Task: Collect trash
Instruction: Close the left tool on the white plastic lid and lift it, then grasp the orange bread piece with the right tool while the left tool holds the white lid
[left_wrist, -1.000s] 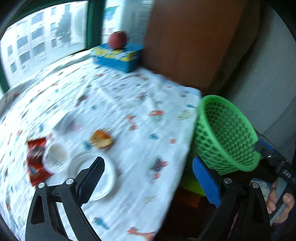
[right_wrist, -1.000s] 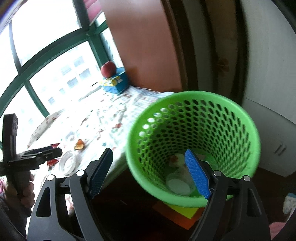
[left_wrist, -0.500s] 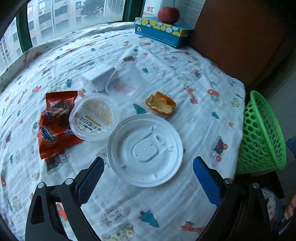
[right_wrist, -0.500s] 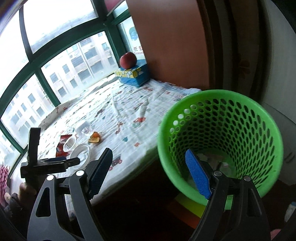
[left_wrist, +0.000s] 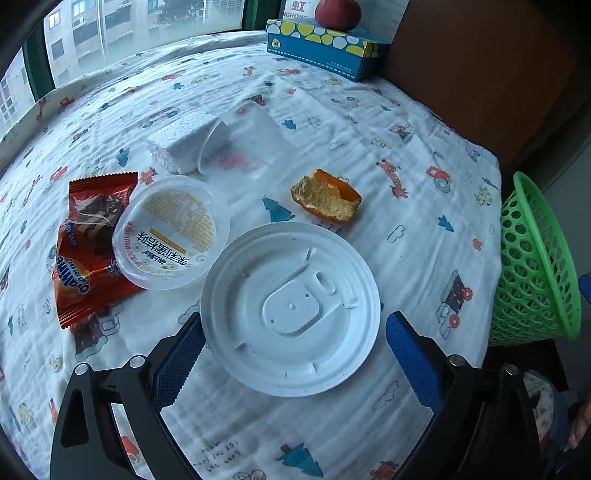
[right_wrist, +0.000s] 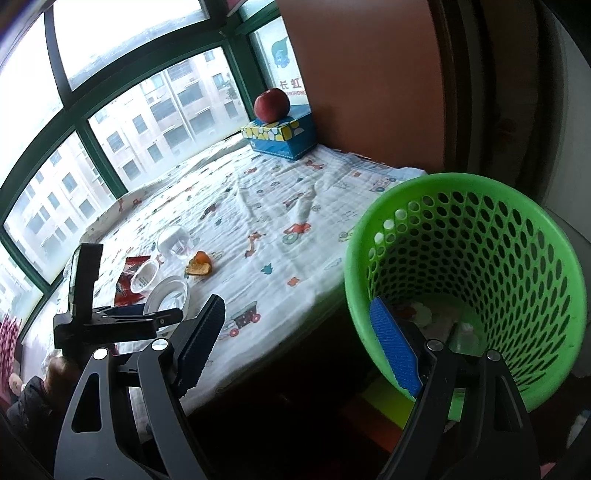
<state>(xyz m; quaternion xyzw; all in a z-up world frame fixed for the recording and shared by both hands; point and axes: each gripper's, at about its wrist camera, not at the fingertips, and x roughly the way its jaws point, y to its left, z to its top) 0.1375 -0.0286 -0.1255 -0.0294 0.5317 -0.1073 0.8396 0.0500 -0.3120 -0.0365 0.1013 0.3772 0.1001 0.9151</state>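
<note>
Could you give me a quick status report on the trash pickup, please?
Left gripper open, straddling white plastic lid. Right gripper open, empty, beside green basket. Nothing in the way.

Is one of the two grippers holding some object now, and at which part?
Nothing is held. The left gripper is open around the round white plastic lid, not closed on it. The right gripper is open and empty.

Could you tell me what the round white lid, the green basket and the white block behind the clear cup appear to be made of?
The round white lid looks like thin moulded plastic, matte, with pressed ridges and a raised centre. The green basket seems rigid glossy plastic, its wall perforated with regular holes. The white block looks like foam, probably polystyrene, judging by its grainy, pebbled surface, though that is uncertain.
</note>
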